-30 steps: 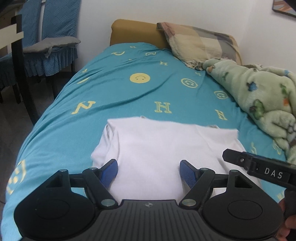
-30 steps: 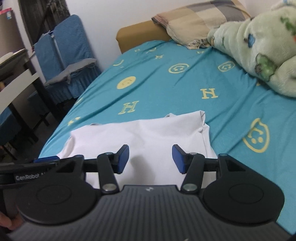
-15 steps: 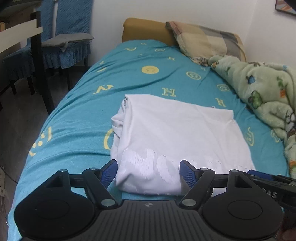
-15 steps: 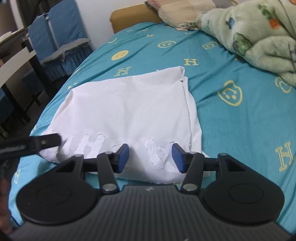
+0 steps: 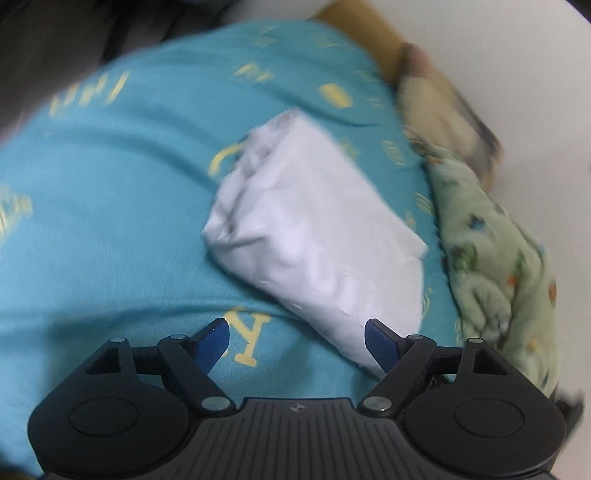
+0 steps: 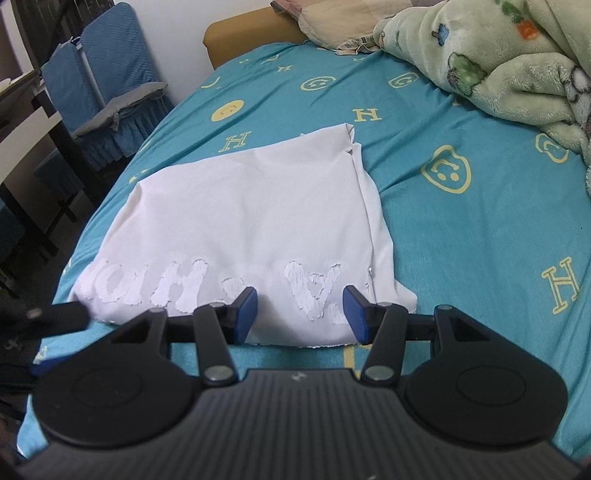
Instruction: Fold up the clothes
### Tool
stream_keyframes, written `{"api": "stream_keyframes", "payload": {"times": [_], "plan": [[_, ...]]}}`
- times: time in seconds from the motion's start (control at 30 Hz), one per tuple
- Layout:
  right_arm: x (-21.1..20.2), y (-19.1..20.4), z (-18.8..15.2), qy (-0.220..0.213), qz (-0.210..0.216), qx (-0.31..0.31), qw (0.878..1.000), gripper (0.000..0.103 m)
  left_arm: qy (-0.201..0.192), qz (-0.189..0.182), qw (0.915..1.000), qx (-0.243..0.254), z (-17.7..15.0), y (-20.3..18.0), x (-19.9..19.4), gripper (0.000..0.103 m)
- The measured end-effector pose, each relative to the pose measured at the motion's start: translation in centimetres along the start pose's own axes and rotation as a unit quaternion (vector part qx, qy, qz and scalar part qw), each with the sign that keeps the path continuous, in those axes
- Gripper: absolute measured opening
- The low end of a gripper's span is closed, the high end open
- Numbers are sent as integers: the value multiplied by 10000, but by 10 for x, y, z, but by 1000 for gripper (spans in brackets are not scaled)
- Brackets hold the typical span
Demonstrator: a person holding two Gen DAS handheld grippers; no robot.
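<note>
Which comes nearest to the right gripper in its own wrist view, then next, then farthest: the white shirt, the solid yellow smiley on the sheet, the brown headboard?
From the right gripper:
1. White shirt, folded on the sheet, its near edge right at the fingertips.
2. Solid yellow smiley, past the shirt, toward the left.
3. Brown headboard, at the far end against the wall.

A bed [image 6: 461, 229] with a teal cover printed in yellow smiley faces and letters fills the room's middle. A mustard headboard [image 6: 251, 33] and a checked pillow [image 6: 332, 26] stand against a white wall [image 6: 177, 40]. A green fleece blanket [image 6: 517, 62] lies heaped along one side. Blue-covered chairs [image 6: 107, 85] and a dark-framed table [image 6: 33, 122] stand beside the bed.
</note>
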State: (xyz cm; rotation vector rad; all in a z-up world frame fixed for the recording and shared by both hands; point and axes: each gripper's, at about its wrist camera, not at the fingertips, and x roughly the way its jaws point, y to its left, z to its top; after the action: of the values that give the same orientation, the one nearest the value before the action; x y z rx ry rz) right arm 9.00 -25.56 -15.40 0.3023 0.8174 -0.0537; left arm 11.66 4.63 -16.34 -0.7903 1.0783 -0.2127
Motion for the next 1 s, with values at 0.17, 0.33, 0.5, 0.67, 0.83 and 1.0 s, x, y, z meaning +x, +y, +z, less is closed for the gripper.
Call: {"api": "stream_keyframes", "payload": {"times": [0.17,0.33,0.5,0.67,0.83,1.0], "plan": [[-5,-6,1,-34,60,321,9995,53,-344,-327,9953,-841,14,19,15,66],[-27,-30,-3,-162,983,1786,9789,56,-427,-440,9931,-1004,11,29,17,34],[-17,-38,-24,334,2710,3418,8993,91,-589,-511,9934,-845,9,21,11,20],[21,-34,-47,1074,2770,4164,8593,92,-650,-640,9910,-981,9,21,8,17],[35,-59,-52,670,2171,4790,8479,71,-684,-745,9884,-1137,12,24,7,15],[32,-77,-46,227,1578,4822,8615,29,-659,-780,9884,-1123,13,24,8,15]]}}
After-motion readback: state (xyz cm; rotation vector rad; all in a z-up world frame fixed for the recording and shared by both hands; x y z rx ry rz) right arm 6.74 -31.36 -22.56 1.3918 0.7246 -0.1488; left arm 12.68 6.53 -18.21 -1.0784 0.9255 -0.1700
